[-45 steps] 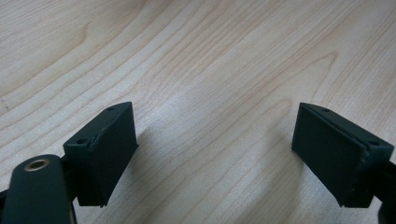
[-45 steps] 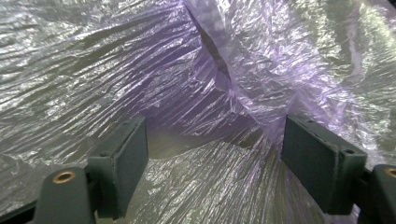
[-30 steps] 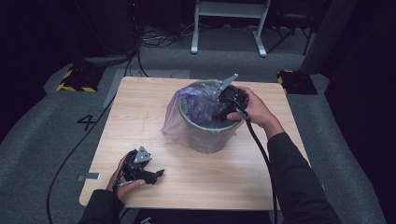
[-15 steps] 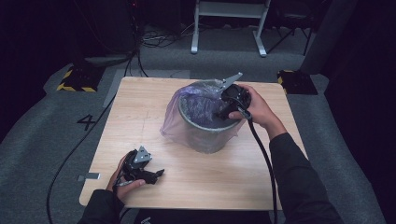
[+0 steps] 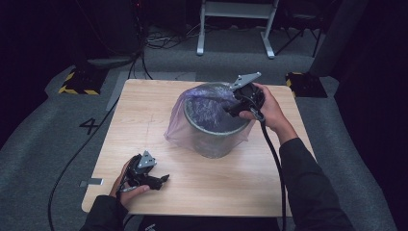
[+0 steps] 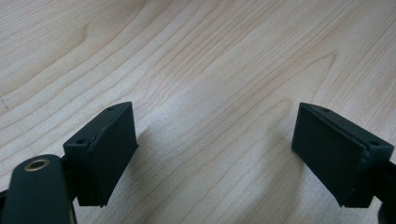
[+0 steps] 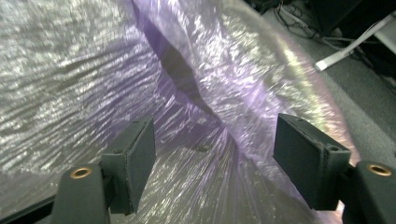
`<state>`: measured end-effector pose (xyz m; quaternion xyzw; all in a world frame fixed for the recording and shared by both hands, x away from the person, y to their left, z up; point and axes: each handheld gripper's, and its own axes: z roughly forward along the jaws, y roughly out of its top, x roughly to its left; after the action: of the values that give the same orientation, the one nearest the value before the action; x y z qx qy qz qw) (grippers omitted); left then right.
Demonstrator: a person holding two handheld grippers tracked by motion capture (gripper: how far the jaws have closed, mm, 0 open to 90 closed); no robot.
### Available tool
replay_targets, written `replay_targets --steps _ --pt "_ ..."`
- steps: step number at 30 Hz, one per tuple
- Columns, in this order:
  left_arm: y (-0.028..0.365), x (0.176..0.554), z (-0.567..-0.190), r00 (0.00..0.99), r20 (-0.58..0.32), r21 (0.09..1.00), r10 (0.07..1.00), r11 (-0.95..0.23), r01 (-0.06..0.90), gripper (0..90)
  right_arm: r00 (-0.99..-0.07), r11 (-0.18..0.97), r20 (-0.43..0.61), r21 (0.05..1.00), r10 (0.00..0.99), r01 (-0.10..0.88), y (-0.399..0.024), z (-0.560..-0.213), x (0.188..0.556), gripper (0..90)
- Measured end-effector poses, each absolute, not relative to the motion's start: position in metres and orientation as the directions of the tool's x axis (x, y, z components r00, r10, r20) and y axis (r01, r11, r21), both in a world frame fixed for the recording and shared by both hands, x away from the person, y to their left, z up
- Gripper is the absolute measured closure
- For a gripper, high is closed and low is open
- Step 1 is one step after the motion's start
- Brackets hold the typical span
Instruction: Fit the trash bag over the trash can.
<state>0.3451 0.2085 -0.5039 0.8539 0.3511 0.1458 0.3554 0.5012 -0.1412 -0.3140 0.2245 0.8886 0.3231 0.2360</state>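
We see the bin (image 5: 211, 130) standing mid-table (image 5: 144, 110), lined with a purple bag (image 7: 224, 70) draped over its rim. The right gripper (image 5: 230, 109) reaches over the bin's far right rim; its jaws have just been closing a little but stand apart, a fold of bag between them, not pinched. The left gripper (image 5: 163, 180) rests at the table's near left, jaws apart over bare wood.

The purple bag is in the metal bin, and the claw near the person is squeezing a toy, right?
Not quite. In the left gripper view the left claw is open over bare table, squeezing nothing. The purple bag does line the metal bin.
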Motion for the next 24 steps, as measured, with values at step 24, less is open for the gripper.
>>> replay_targets --steps 24 --pt "0.209 0.345 -0.504 0.711 0.0 0.709 0.703 -0.501 0.496 13.4 -0.756 0.518 -0.166 0.817 0.633 0.255 -0.174 -0.303 0.492 20.1"
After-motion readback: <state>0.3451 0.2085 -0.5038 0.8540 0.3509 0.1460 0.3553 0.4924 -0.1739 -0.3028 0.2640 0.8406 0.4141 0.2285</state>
